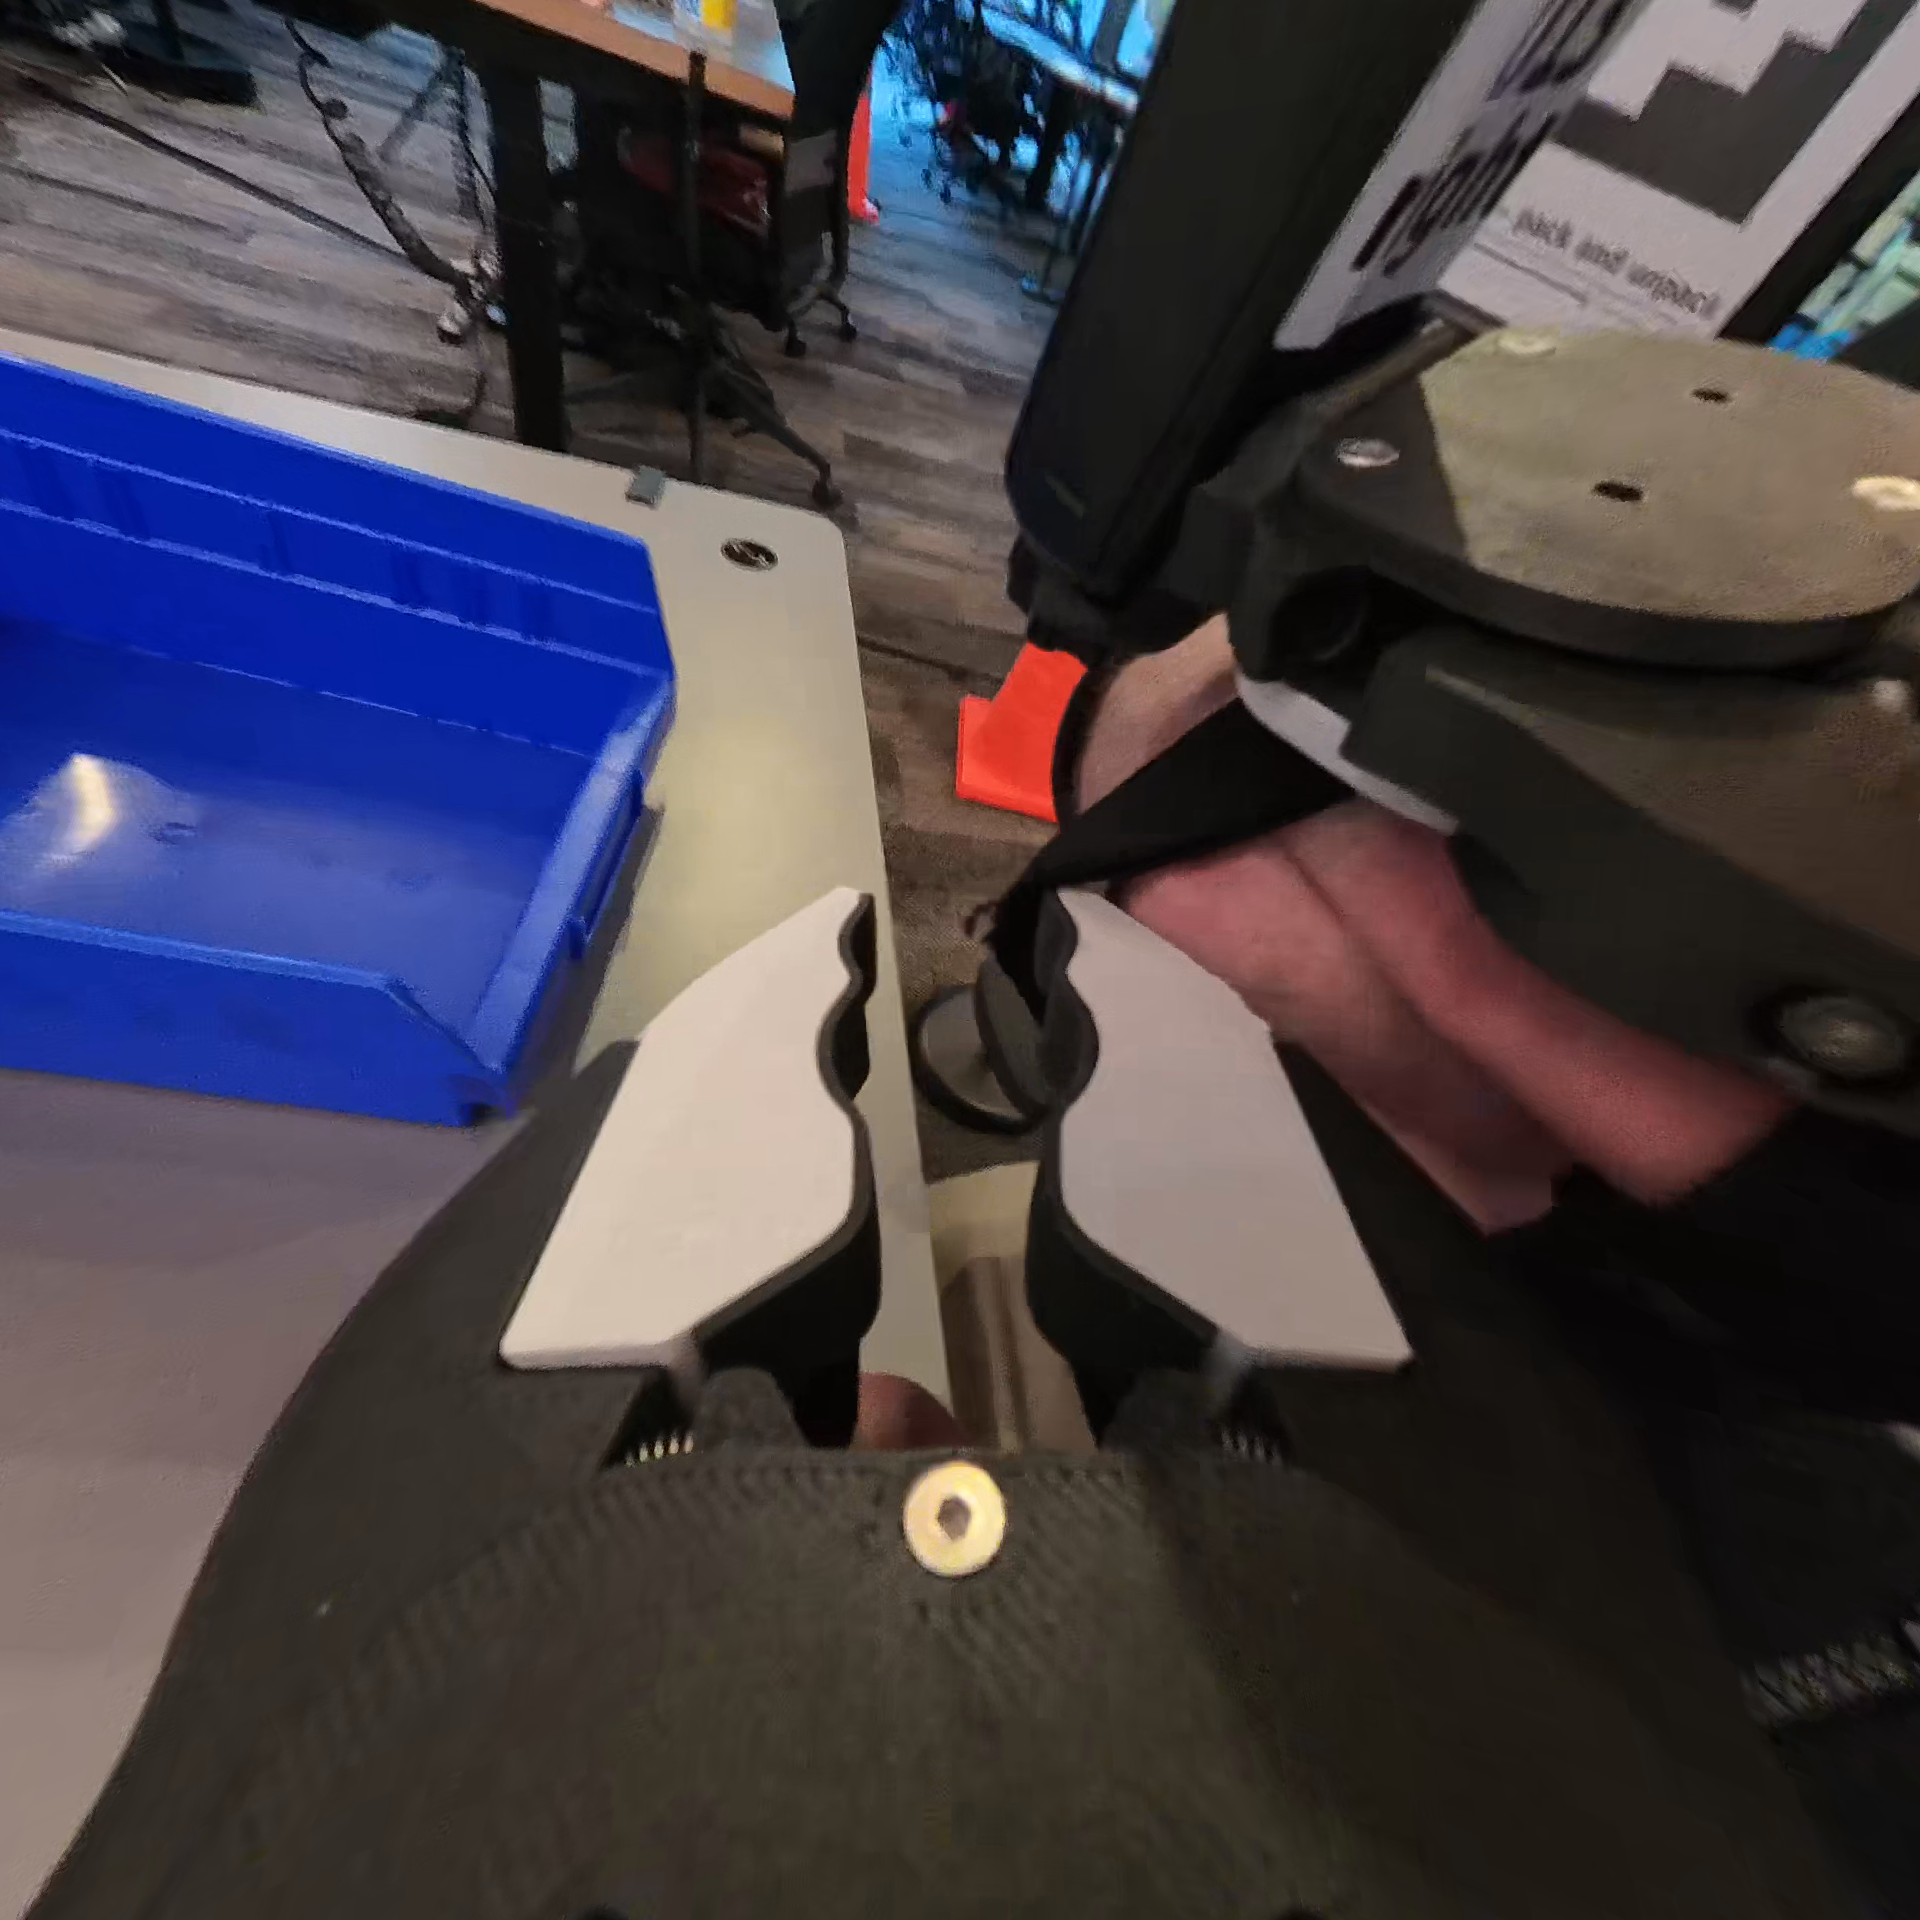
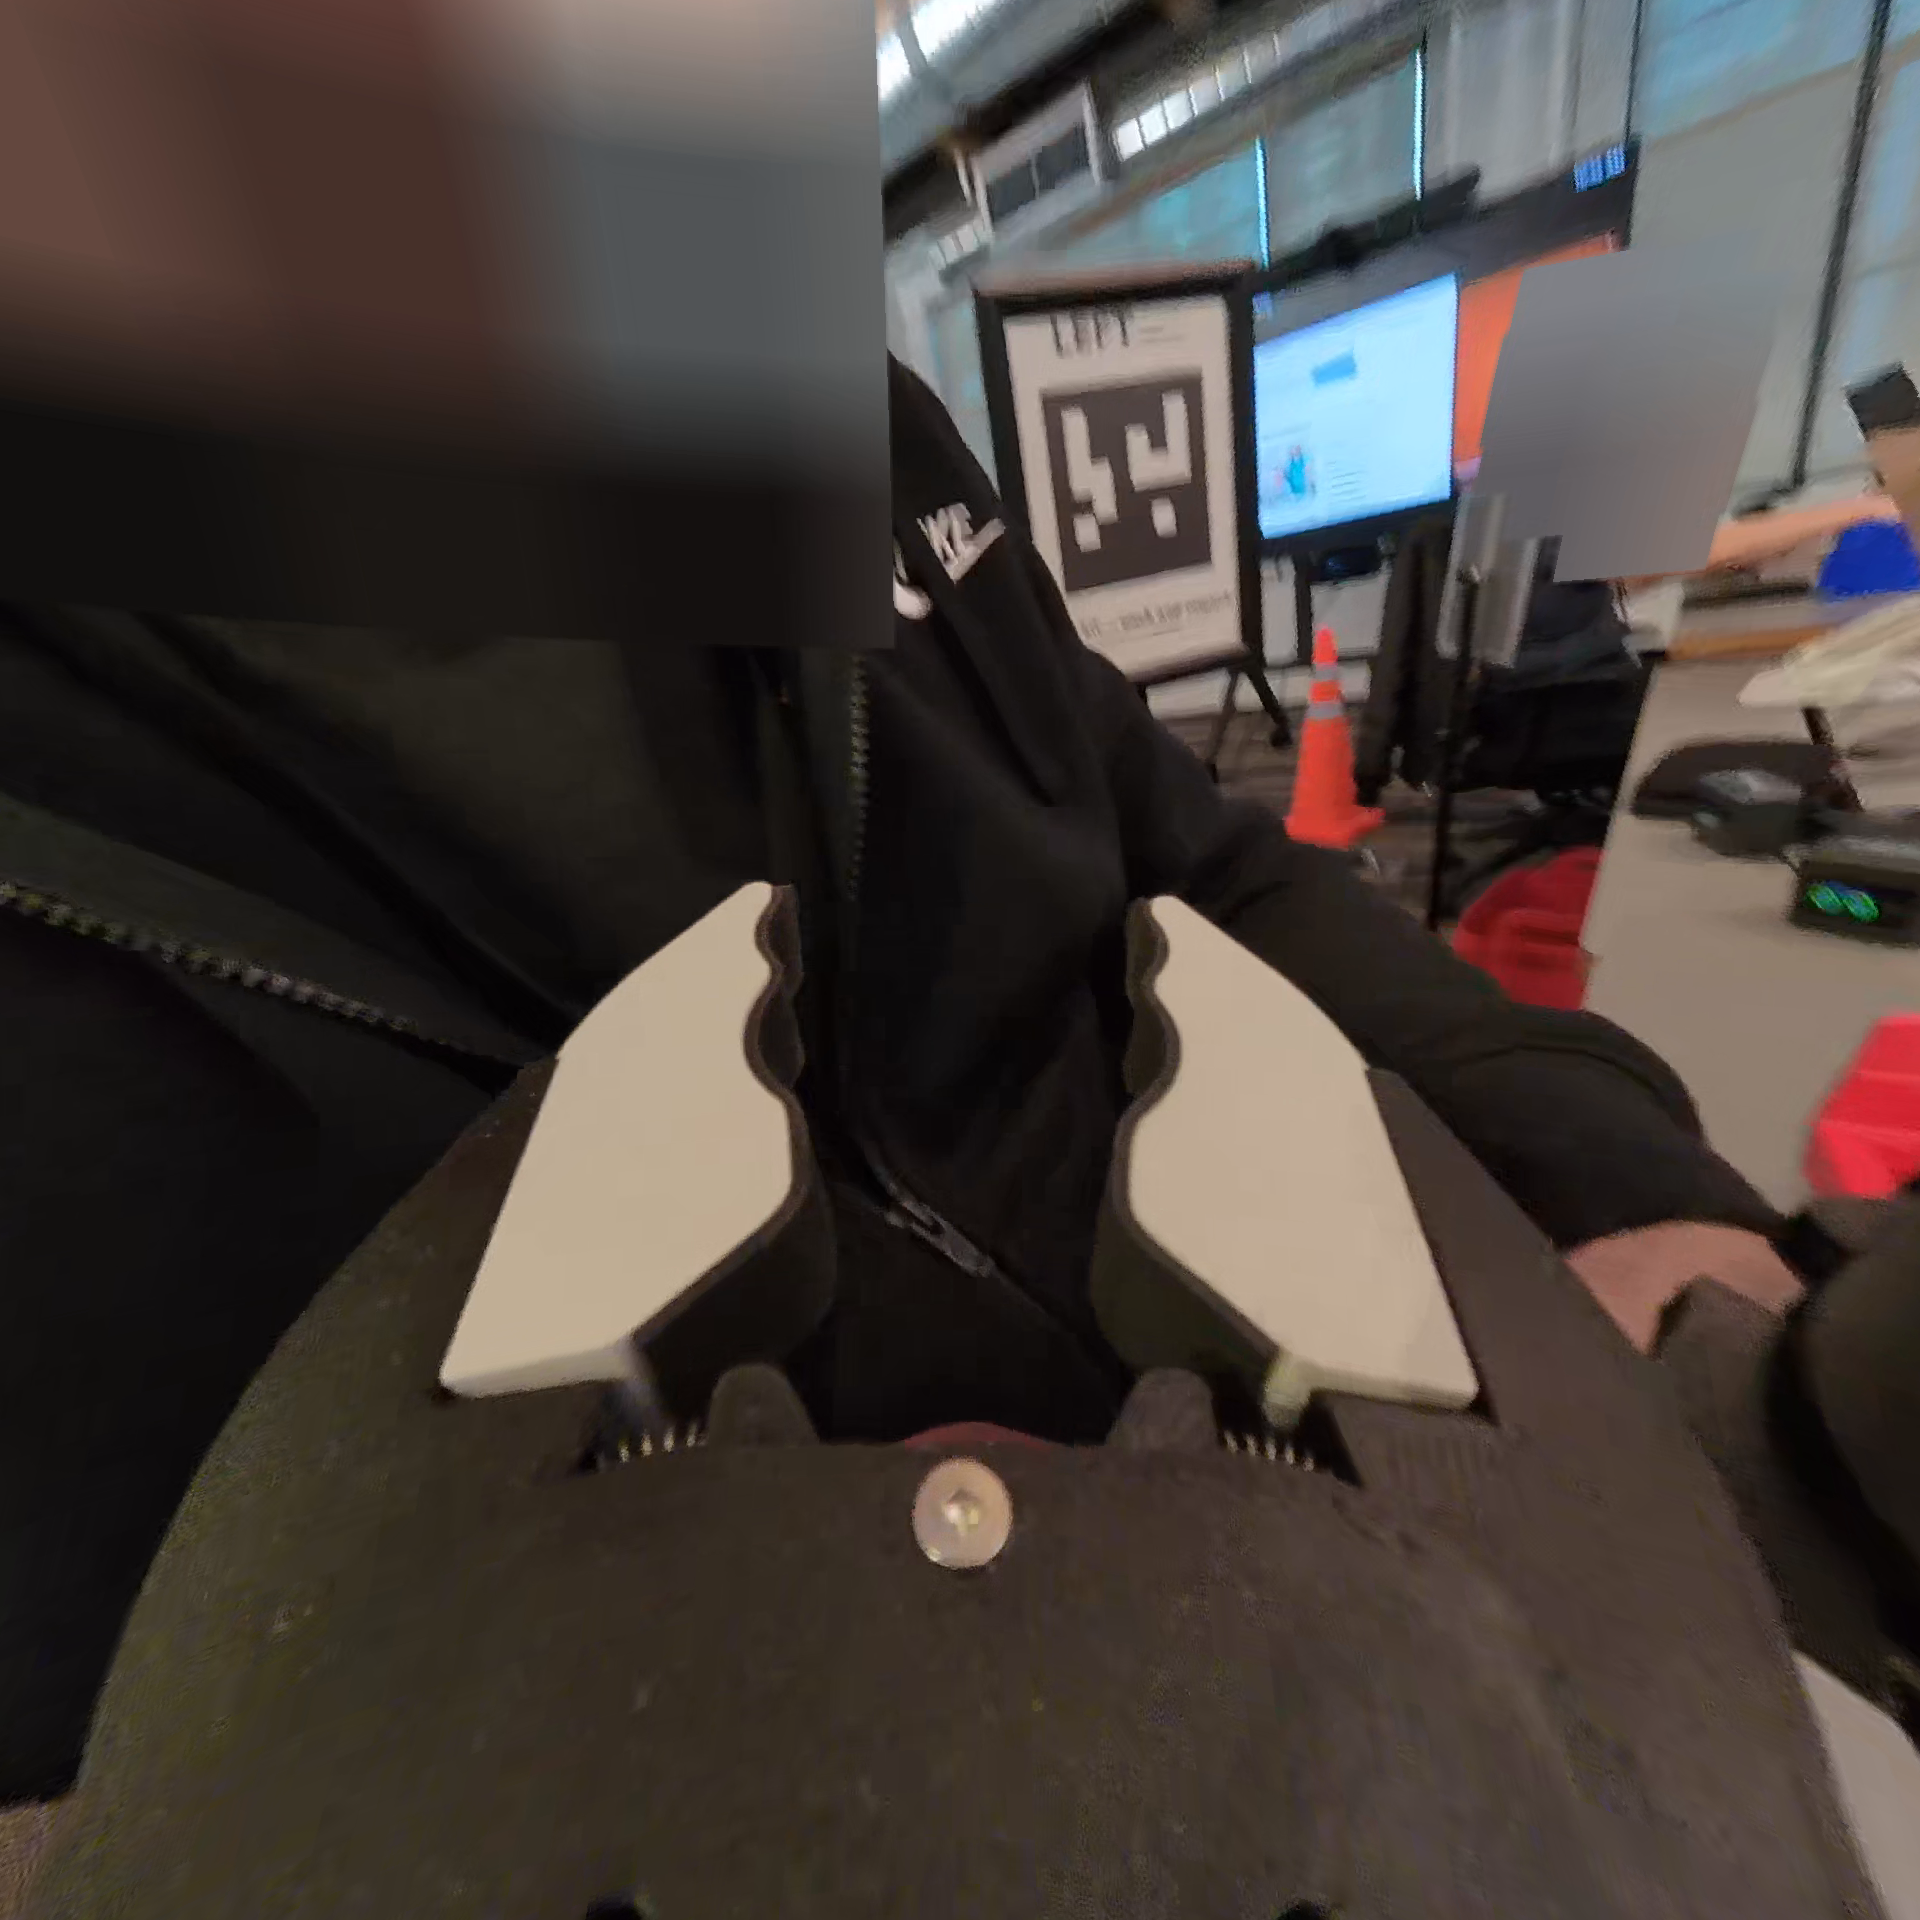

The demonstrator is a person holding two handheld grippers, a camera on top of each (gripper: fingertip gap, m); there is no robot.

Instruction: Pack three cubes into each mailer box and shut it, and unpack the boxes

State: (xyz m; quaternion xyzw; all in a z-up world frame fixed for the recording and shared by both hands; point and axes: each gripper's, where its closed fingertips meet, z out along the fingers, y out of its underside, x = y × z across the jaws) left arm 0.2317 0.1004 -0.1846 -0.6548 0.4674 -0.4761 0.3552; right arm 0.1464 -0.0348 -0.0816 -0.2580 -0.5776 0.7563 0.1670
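Evidently neither gripper is put to work yet. The left gripper (image 1: 961,1023) is held low over the right edge of the grey counter (image 1: 748,727), its fingers (image 1: 727,1122) parted by a modest gap with nothing gripped; only the floor and a black foot of the counter are seen between them. The right gripper (image 1: 1558,675) is carried close on the right, gripped by a hand (image 1: 1351,997), as if both were being readied. In its own view the right gripper (image 2: 961,997) is turned away from the counter toward a black jacket (image 2: 935,883), its fingers (image 2: 644,1122) spread wider and holding nothing. A blue bin (image 1: 312,790) is set at far left on the counter, and it appears empty. No cubes or mailer boxes are shown in either view, so their whereabouts cannot be told. An orange cone (image 1: 1023,727) is stood on the floor beyond.
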